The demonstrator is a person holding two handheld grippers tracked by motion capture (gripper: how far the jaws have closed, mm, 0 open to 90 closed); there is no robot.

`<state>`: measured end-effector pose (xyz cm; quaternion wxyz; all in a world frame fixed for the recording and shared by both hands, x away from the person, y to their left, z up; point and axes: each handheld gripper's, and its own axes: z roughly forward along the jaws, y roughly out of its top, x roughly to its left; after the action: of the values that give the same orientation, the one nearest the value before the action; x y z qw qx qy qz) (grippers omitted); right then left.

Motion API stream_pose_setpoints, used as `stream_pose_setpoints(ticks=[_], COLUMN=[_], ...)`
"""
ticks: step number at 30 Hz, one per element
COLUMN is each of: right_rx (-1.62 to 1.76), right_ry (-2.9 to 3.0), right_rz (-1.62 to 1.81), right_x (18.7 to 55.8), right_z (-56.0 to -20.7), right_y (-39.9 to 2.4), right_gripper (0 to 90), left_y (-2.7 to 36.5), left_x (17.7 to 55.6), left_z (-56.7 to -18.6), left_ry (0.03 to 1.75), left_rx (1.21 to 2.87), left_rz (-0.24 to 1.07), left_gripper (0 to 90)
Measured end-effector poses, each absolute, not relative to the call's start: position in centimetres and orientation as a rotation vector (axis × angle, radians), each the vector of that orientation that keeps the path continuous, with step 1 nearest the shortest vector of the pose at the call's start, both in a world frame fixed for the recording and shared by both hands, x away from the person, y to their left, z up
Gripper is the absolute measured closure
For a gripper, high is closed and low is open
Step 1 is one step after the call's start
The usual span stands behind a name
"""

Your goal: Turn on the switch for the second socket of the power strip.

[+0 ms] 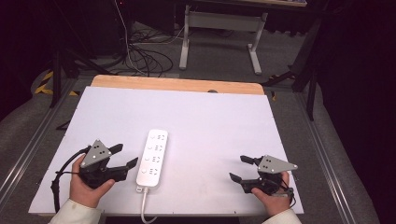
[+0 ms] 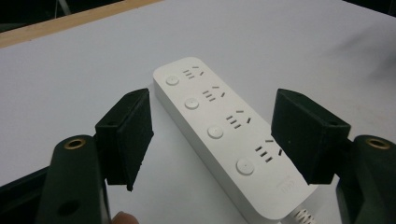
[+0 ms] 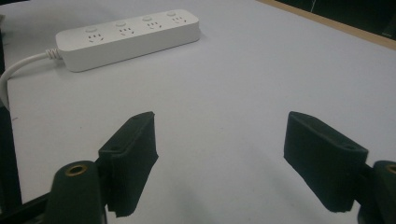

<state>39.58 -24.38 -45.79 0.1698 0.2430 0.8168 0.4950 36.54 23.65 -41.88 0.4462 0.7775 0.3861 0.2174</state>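
Tongs on both sides stand spread w/ nothing pinched. Landmark for everything: the white power strip (image 1: 152,158), lying flat on the white sheet covering the tabletop (image 1: 210,116), near the sheet's front edge and left of centre in the high view.

Strip is a long white bar w/ four socket groups in a row, each w/ its own round button beside it. All four sockets hold nothing, no plug in any. Its white cord (image 1: 143,205) leaves the strip's near end and runs off the front edge of the tabletop.

Left tongs (image 1: 125,156) sit just left of the strip, jaws aimed at its side; the lower jaw tip is close beside the strip's edge, contact not clear from above. In the left gripper view the strip (image 2: 229,130) lies ahead between the two black jaws, pads apart from it on both sides, not pressing. A fingertip (image 2: 122,217) shows at that view's bottom edge. The left tongs' jaws have closed a bit, still wide, strip not gripped.

Right tongs (image 1: 241,169) are well right of the strip, over bare sheet, jaws pointing toward it. In the right gripper view the strip (image 3: 128,37) lies far off at upper left, cord (image 3: 14,74) trailing from its end; only sheet between those jaws.
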Motion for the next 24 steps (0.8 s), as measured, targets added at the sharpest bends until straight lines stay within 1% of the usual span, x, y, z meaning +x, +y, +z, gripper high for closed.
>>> stream_pose_setpoints(ticks=[15,24], right_rx=[0.684,0.683], right_ry=[2.328,2.328], right_rz=[1.411,1.414], right_x=[39.6,39.6], right_z=[-45.8,-45.8], right_y=[-24.4,-24.4], right_gripper=[25.5,25.5], left_y=[21.7,20.7], left_x=[37.8,38.5], left_z=[-41.9,-42.2], left_ry=[0.925,0.912], left_rx=[1.955,1.978], left_rz=[0.499,0.475], left_gripper=[30.0,32.1])
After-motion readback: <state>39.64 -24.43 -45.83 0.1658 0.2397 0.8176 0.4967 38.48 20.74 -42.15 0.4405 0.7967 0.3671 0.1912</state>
